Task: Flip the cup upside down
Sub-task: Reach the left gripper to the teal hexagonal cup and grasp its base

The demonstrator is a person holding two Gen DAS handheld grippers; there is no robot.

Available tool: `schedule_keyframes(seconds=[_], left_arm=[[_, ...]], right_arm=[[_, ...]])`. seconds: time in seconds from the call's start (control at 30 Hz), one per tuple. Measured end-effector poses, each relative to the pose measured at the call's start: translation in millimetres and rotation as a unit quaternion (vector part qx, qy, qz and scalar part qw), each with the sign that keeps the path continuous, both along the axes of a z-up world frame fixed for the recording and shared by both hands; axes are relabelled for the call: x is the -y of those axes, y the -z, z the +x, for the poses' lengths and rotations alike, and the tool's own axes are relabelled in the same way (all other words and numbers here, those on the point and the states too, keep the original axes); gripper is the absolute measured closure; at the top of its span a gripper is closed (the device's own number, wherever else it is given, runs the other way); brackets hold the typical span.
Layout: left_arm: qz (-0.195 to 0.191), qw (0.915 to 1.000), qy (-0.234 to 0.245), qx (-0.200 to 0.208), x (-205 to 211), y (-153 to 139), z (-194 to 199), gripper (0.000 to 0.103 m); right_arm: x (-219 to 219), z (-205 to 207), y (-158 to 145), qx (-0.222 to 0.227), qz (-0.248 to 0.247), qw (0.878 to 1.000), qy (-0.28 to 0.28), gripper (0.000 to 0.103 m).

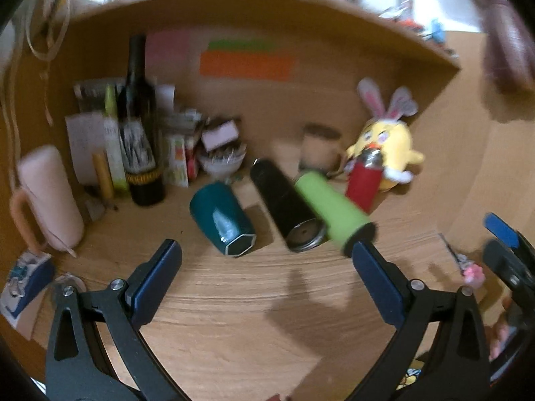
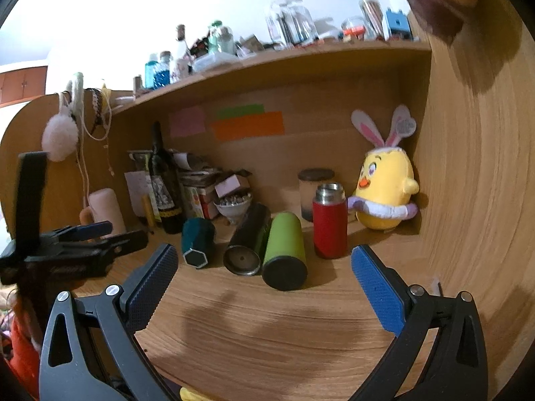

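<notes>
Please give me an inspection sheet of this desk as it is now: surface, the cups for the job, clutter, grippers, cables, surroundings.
Surface: wooden desk, bare in front.
Job's things: teal cup, black flask and green tumbler lie on their sides; red flask stands upright, mouth up.
Clutter: wine bottle, small bowl, pink mug, boxes at back left.
Grippers: left gripper and right gripper open, holding nothing.
Cables: cords hang at left panel.
Surroundings: chick plush, sticky notes, crowded top shelf.
</notes>
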State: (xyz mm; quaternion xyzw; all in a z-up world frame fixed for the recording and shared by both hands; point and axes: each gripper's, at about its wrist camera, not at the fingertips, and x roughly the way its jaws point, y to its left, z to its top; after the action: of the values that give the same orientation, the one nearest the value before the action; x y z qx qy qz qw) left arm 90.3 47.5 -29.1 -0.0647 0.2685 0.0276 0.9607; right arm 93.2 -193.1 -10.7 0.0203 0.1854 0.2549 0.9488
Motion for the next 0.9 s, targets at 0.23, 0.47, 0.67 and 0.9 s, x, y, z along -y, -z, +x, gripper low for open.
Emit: schedule_keyframes(seconds=[0.23, 0.47, 0.67, 0.9], left_arm=[[-0.046, 0.9934, -0.032, -0.099, -54, 38, 86, 0.0], [-0.074, 0.9848, -0.051, -0.148, -78, 60, 141, 0.002], [-0.126, 0.9744, -0.046, -0.181, -89, 77, 166, 0.021], [-0.156, 0.9717, -0.033, -0.174, -88, 79, 152, 0.032]], right_arm=[[-1, 29, 23, -0.039, 0.002, 0.999, -0.005, 0.0], [-7, 50, 42, -0.064, -0.005, 0.998, -0.012, 0.0], [-9, 57, 53, -0.082, -0.005, 0.996, -0.018, 0.0], [-9, 58, 58, -0.092, -0.002, 0.996, -0.022, 0.0]])
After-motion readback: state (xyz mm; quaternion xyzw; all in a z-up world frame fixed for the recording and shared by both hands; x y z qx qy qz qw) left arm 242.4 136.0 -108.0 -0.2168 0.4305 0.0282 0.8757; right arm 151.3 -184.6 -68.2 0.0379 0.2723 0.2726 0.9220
